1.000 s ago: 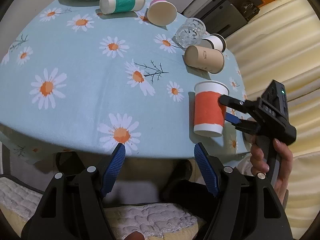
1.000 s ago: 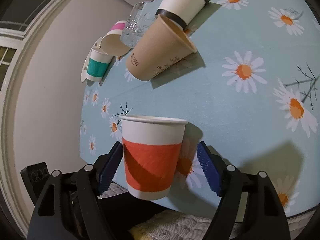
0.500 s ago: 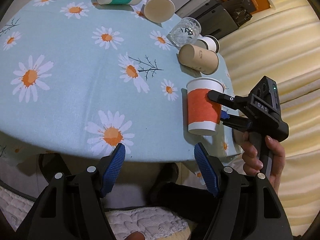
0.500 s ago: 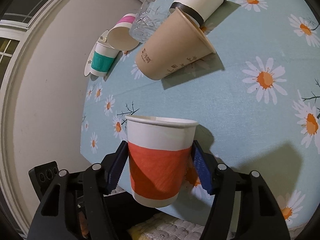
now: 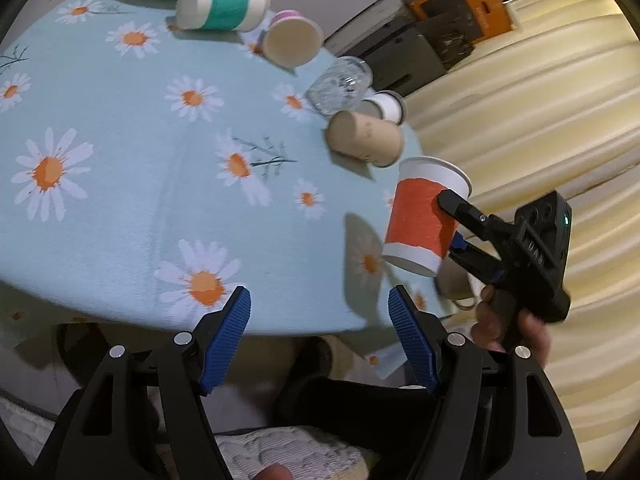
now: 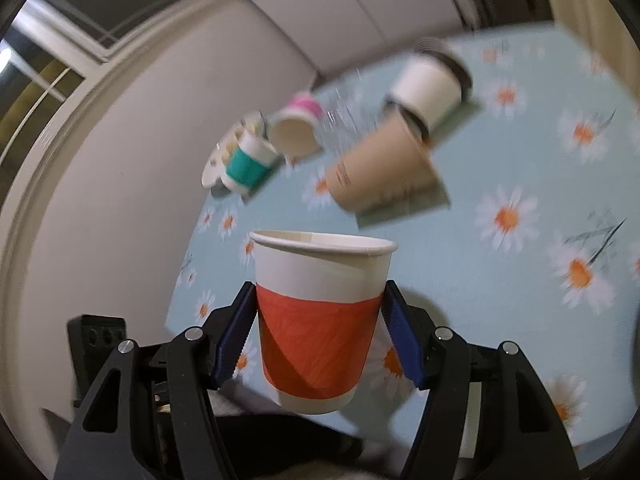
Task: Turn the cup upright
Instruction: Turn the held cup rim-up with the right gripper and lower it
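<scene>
White paper cup with orange-red sleeve (image 6: pixel 318 322): mouth up, slightly tilted, clear of the daisy-print blue tablecloth (image 5: pixel 120 160) near its edge; clamped at the sleeve between the blue pads of the right gripper (image 6: pixel 318 340); left gripper (image 5: pixel 320 340): jaws wide, holding nothing; brown paper cup (image 5: pixel 364 144): on its side nearby.

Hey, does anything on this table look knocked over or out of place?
Yes. The teal-banded cup, pink-rimmed cup and brown cup lie on their sides. The right gripper holds the orange cup slightly tilted.
</scene>
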A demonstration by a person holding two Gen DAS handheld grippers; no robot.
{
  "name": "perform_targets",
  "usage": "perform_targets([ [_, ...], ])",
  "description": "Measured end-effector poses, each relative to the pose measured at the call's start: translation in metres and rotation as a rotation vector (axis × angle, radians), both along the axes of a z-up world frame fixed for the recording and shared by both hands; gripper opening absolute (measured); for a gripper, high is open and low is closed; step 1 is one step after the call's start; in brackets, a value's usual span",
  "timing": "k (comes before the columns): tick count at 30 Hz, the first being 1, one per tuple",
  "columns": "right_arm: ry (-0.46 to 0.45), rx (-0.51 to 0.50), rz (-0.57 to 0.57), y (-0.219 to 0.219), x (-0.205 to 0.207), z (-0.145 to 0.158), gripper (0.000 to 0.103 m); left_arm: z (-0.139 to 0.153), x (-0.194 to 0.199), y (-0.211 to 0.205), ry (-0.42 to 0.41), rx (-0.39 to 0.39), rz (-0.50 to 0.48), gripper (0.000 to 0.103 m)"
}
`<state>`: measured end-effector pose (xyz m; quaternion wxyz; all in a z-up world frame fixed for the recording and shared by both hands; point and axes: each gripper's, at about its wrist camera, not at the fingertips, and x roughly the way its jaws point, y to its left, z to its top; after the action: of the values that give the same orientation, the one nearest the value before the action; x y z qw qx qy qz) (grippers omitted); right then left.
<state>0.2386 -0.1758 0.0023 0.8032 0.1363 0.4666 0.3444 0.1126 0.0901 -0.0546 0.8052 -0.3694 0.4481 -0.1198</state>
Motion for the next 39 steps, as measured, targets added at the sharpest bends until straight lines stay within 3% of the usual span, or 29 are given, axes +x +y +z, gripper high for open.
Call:
perform_targets([
  [5,-0.26,0.006,-0.118,0.001,-0.038,0.015,0.064,0.011,-0.009,0.005,-0.081,-0.019,0.003,0.07],
  [9,-0.443,-0.039,-0.195,0.011,-0.062,0.012,0.064,0.019,-0.016,0.009,-0.128,0.008,0.026,0.07],
  [14,-0.579,-0.155,-0.252,0.041,-0.078,-0.014,0.064,0.025,-0.022,0.014,-0.167,0.023,0.044,0.07],
  [21,-0.627,-0.234,-0.25,0.074,-0.086,-0.052,0.064,0.019,-0.024,0.029,-0.159,-0.031,0.076,0.07],
  [24,-0.664,-0.265,-0.241,0.08,-0.088,-0.058,0.064,0.017,-0.024,0.031,-0.153,-0.038,0.083,0.07],
  [39,-0.687,-0.305,-0.243,0.081,-0.094,-0.066,0.064,0.014,-0.02,0.033,-0.141,-0.029,0.096,0.07],
])
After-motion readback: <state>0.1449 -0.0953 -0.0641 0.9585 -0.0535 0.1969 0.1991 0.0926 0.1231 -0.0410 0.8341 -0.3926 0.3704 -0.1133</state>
